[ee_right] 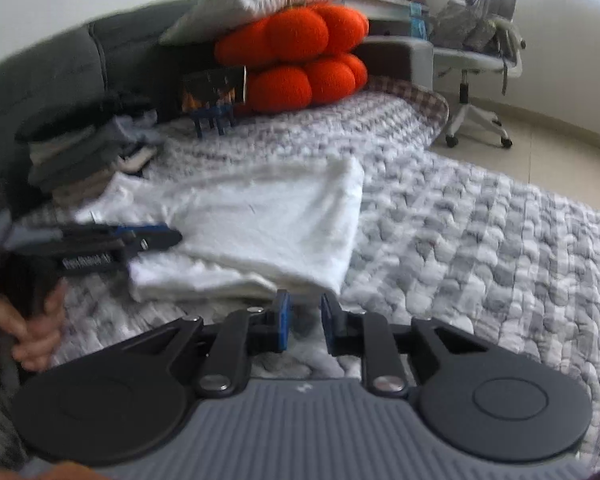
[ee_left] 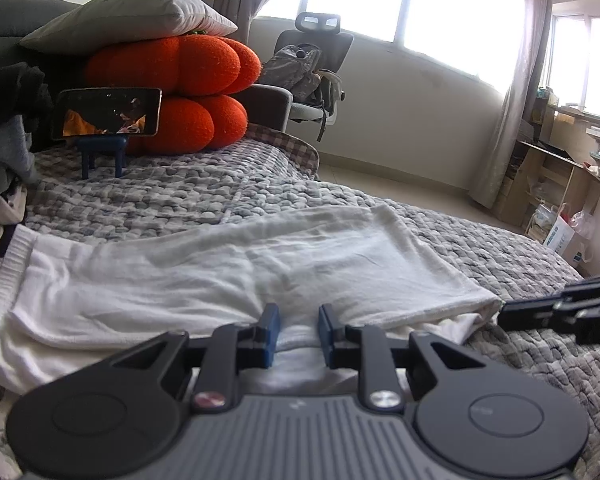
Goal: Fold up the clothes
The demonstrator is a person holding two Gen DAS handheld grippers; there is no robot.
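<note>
While the left gripper [ee_left: 299,330] pinches the white garment's [ee_left: 240,272] near edge, the right gripper [ee_right: 305,322], fingers narrowly parted and empty, should catch the corner squarely.

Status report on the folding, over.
Left gripper at white garment's near edge, fabric between jaws. Right gripper open, empty, off its corner. Nothing in the way.

open quilt [ee_right: 480,240] right, clothes stack [ee_right: 80,152] left
</note>
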